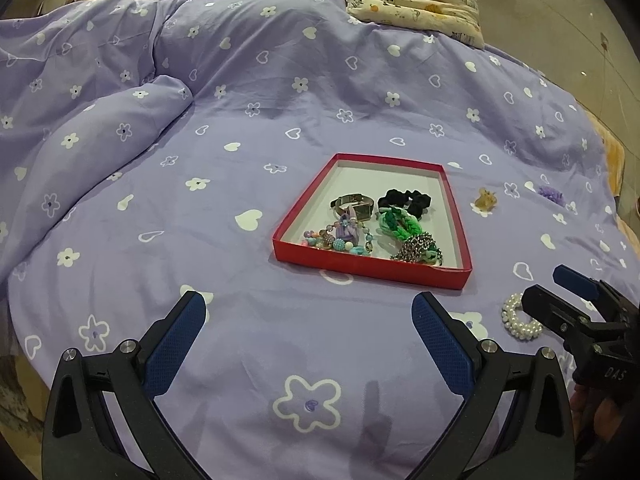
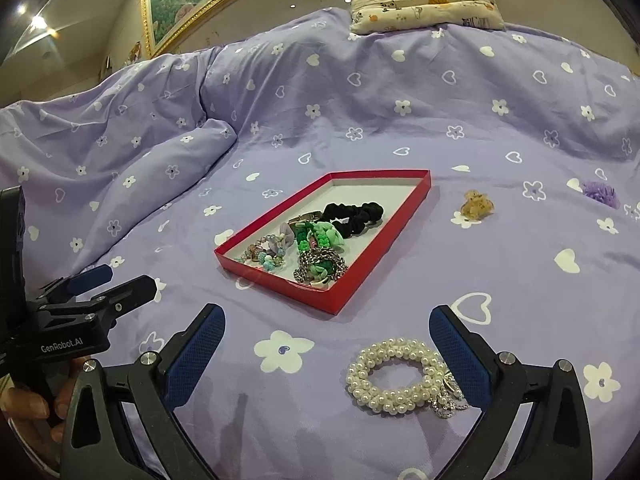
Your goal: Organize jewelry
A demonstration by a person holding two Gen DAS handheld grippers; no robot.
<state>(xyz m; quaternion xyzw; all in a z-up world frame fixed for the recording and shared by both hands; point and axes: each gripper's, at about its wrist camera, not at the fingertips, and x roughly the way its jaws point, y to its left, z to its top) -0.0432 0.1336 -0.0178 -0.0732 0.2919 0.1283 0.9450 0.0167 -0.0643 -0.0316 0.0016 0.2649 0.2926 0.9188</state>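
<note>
A lilac duvet (image 2: 400,128) printed with hearts and flowers covers the bed, and a red tray (image 2: 384,256) on it already holds a watch, scrunchies and beads. The pearl bracelet (image 2: 394,376) lies flat on the cover, between the right gripper's (image 2: 326,354) spread fingers — hard against the right-hand pad, its clasp nearest that finger. The left gripper (image 1: 308,340), also spread and holding nothing, hangs well to the bracelet's left, so the right is the nearer — the tray lies ahead and to its left.
</note>
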